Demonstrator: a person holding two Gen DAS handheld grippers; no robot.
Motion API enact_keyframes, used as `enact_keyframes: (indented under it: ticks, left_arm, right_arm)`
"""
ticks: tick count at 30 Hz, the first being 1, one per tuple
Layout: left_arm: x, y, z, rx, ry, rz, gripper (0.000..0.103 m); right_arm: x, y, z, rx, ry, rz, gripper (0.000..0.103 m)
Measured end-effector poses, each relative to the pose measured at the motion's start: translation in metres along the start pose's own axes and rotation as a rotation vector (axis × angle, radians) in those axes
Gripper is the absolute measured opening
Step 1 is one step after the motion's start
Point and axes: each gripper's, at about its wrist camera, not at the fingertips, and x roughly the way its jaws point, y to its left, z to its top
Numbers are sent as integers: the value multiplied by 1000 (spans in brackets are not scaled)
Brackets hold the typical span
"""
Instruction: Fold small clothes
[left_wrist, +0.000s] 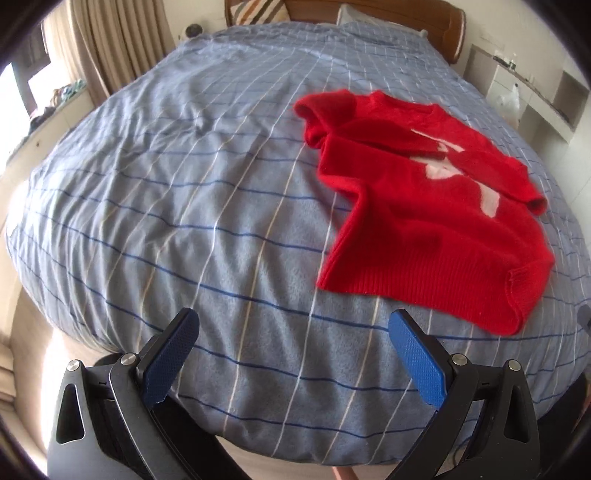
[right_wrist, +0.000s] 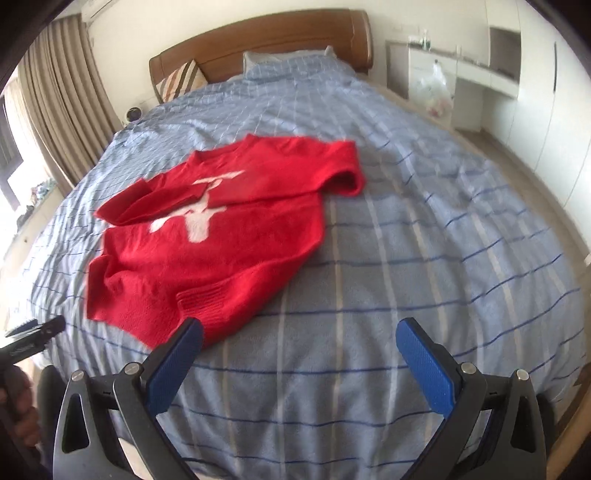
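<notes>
Small red fuzzy knit sweater (left_wrist: 424, 221) (right_wrist: 221, 236) with a pale pink-white figure knitted on the chest — one item, lying front side up on the blue grid-checked bed cover (left_wrist: 184, 203) (right_wrist: 424, 240). Neckline toward the headboard end, ribbed hem toward the foot. Both sleeves folded inward across the chest, partly covering the pale figure; cuffs ribbed. Body unfolded lengthwise, spread mostly flat — one hem corner slightly curled and bunched. Placement: right half of the cover in the left wrist view, left half in the right wrist view.
</notes>
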Motion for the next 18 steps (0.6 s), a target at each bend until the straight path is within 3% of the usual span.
enact_keyframes:
  ticks: [4,6,7,8,9,10,12,15,18]
  left_arm:
    - [18,-6,5,-3,-23,-66,101]
    - [23,-15,13,25,-54,-80,93]
    - [26,-20,16,50,-60,-81,86]
    - [32,-25,19,76,-58,-85,62]
    - [38,-28,21,98,-42,-94,28]
    - [45,-28,23,106,-19,-114,9]
    - [42,-21,20,85,-6,-162,4]
    - [21,-5,7,72,7,-230,3]
    - [11,6,-10,64,37,-277,3]
  right_arm:
    - [31,53,-3,-124,38,112,102]
    - [49,81,-4,-208,43,133,95]
    - [60,90,-5,-245,58,128,80]
    - [73,95,-7,-273,75,106,57]
    - [81,94,-9,-279,86,78,44]
    - [84,87,-11,-268,86,53,28]
    - [74,64,-14,-189,77,98,18]
    - [38,24,-28,-105,73,136,17]
    - [20,-14,-47,-33,126,146,17]
